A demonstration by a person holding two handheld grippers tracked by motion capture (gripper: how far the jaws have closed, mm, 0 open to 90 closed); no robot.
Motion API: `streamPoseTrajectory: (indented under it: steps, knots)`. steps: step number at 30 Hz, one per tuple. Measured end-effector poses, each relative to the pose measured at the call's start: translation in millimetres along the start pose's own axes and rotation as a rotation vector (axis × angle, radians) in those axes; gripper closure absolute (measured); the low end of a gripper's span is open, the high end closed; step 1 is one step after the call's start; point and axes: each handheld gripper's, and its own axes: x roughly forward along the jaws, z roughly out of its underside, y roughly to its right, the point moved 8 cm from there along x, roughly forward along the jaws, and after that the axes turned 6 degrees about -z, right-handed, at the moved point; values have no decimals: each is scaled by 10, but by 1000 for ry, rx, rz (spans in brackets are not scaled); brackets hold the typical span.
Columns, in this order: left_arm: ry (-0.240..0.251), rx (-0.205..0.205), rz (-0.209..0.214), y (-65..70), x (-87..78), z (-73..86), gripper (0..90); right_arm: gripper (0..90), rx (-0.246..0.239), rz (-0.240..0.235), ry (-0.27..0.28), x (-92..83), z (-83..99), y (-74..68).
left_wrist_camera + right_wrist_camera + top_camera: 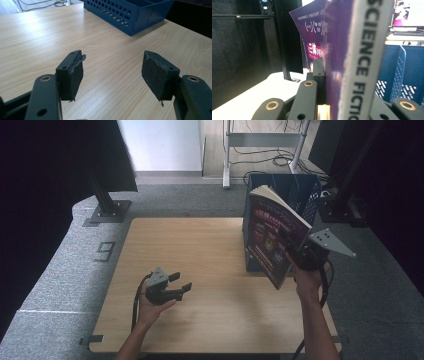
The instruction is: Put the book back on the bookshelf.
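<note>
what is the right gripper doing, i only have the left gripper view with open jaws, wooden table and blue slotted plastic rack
Observer: The right gripper is clamped on a purple paperback book.
Operator: is the book on the table
Observer: No, it is held in the air, tilted, in front of the blue slotted plastic rack.
Operator: any text on it
Observer: The right gripper view shows a grey spine reading SCIENCE FICTION.

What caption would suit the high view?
Right gripper lifts a purple book beside the blue file rack; left gripper rests open.
</note>
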Motion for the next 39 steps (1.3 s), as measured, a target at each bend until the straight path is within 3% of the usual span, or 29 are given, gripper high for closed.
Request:
streamPoseTrajectory:
  steps: [39]
  knots:
    - [-10, -8, 2, 9, 30, 17, 336, 816, 26, 112, -20, 354, 68, 404]
